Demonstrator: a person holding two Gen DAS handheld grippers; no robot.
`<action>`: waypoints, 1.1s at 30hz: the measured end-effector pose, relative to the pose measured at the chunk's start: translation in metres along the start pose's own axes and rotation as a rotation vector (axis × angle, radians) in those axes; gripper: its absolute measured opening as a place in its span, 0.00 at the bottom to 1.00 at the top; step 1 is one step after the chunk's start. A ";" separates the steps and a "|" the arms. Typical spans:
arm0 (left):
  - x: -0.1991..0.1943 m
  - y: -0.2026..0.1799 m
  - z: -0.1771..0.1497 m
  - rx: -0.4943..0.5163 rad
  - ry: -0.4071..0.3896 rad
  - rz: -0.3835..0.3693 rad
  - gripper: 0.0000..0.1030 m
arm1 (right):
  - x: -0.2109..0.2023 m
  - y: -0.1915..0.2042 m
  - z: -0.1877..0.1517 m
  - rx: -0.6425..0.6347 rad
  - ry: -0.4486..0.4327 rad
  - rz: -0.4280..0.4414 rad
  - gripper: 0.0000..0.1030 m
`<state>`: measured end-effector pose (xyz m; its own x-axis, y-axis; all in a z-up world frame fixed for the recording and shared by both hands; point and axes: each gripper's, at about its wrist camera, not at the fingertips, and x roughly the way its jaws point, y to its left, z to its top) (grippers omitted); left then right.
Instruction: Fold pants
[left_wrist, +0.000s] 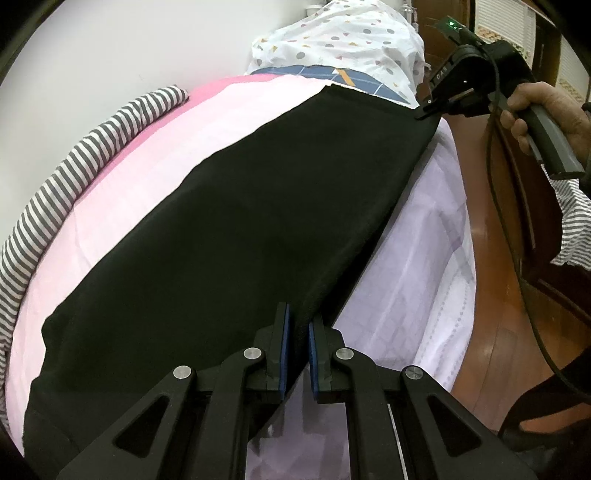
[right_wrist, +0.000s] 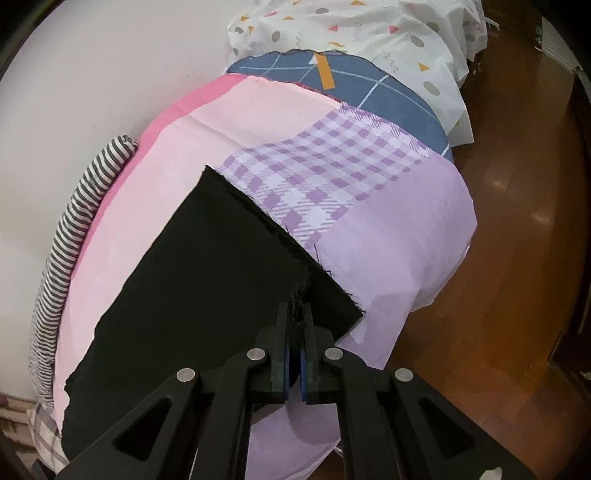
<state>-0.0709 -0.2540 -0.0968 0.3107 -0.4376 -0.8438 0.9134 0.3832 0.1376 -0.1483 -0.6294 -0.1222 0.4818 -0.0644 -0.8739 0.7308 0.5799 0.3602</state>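
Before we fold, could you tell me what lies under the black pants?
The black pants lie on a bedsheet of pink, lilac and gingham patches. What the sheet looks like directly beneath them is covered.

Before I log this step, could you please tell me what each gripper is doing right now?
Left gripper: closed on the near edge of the black pants.
Right gripper: closed on the frayed hem of the pants.
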 end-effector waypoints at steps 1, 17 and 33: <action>0.000 0.000 0.000 -0.006 0.001 -0.002 0.09 | 0.000 0.001 0.000 -0.002 -0.001 -0.002 0.03; -0.024 0.025 -0.001 -0.180 -0.008 -0.073 0.48 | -0.020 0.002 0.002 0.011 -0.010 -0.044 0.34; -0.121 0.193 -0.120 -0.661 -0.096 0.279 0.54 | -0.049 0.195 -0.003 -0.437 0.026 0.172 0.34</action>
<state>0.0356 -0.0295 -0.0301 0.5587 -0.3098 -0.7694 0.4558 0.8896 -0.0273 -0.0309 -0.5111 -0.0098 0.5618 0.0798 -0.8234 0.3668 0.8681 0.3344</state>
